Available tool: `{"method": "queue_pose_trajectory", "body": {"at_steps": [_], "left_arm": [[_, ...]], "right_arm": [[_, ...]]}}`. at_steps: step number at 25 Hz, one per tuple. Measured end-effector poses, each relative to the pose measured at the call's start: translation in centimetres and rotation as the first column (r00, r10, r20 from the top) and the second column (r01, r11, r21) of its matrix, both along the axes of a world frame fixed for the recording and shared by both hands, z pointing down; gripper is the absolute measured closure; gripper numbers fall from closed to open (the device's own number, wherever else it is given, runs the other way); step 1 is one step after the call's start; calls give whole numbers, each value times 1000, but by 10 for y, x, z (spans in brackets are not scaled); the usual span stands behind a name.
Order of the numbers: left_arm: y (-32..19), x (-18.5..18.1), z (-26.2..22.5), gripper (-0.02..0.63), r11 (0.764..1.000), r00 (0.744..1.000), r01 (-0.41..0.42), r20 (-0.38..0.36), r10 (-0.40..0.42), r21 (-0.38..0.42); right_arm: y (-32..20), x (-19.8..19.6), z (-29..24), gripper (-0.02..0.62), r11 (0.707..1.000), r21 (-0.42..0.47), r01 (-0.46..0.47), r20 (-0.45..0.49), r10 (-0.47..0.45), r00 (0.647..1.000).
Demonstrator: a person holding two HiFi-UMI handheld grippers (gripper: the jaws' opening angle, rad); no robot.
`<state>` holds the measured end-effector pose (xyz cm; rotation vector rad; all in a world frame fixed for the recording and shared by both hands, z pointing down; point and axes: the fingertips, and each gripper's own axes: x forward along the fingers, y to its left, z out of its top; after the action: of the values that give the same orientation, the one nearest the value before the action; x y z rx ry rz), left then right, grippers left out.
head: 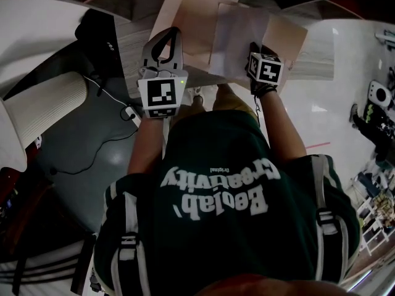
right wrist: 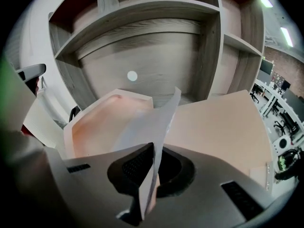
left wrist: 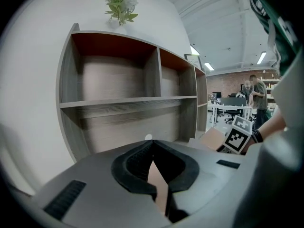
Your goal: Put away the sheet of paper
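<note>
The white sheet of paper (head: 237,39) hangs pinched at its lower edge in my right gripper (head: 253,47), which is shut on it. In the right gripper view the sheet of paper (right wrist: 152,122) rises from the right gripper (right wrist: 154,148) over an open tan folder (right wrist: 218,127). The folder's left half (right wrist: 107,122) looks like a shallow tray. My left gripper (head: 173,32) is over the tan folder (head: 185,14) at its left edge. In the left gripper view a thin tan flap (left wrist: 159,186) sits between the jaws of the left gripper (left wrist: 153,145), which are shut on it.
A grey wooden shelf unit (left wrist: 128,101) with bare compartments stands right behind the folder, a potted plant (left wrist: 118,4) on top. A white chair (head: 43,103) and a floor cable (head: 99,147) are at the left. People (left wrist: 254,91) stand far off by desks.
</note>
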<state>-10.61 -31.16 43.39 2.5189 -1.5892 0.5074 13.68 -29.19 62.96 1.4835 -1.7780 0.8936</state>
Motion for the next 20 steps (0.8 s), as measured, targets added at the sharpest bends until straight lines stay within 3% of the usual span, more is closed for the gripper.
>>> {"method": "queue_pose_trajectory", "body": {"at_steps": [8, 12, 20], "left_arm": [[-8, -8, 10, 588, 999, 999, 41, 14, -41, -23], [-12, -8, 16, 588, 998, 998, 57, 22, -56, -38], [-15, -12, 25, 588, 995, 997, 79, 32, -77, -59]], "right_arm": [[-34, 1, 4, 561, 997, 32, -77, 54, 75, 996], [-42, -8, 15, 561, 996, 1, -88, 114, 87, 990], [-47, -39, 31, 561, 1000, -22, 12, 120, -9, 993]]}}
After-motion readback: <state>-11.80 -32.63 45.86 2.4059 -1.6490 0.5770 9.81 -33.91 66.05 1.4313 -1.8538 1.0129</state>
